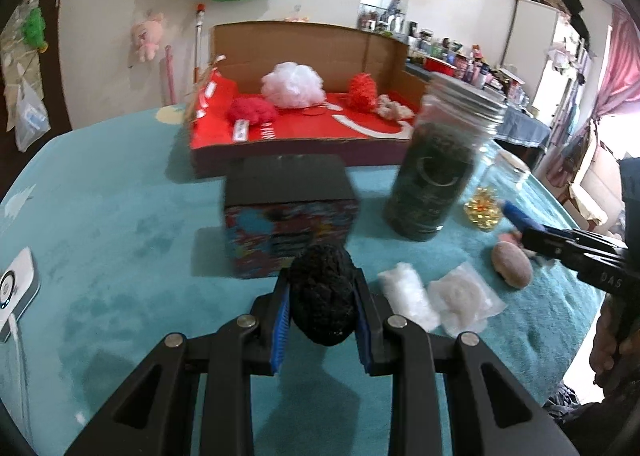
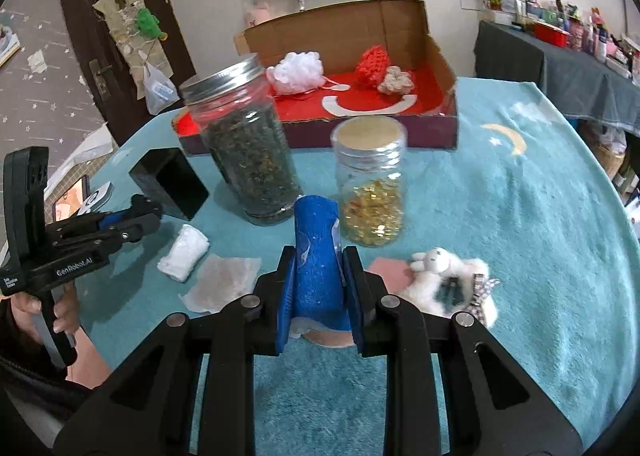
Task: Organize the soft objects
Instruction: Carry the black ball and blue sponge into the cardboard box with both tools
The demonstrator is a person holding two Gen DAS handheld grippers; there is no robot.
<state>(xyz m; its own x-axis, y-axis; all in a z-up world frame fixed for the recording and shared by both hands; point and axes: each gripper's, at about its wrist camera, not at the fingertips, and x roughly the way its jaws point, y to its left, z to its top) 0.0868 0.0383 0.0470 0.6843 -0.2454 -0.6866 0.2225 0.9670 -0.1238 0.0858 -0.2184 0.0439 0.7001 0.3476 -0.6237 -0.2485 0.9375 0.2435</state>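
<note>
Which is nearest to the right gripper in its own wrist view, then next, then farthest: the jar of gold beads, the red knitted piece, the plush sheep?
From the right gripper:
1. plush sheep, beside it, right.
2. jar of gold beads, just ahead.
3. red knitted piece, far back, in the box.

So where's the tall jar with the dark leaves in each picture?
Left wrist view: the tall jar stands right of centre, right of the black box.
Right wrist view: the tall jar stands left of centre, left of the small jar.
Shared landmark: the cardboard box behind it.

"GenRobot.AI", seemingly, on left tool [image 2: 138, 212]
</note>
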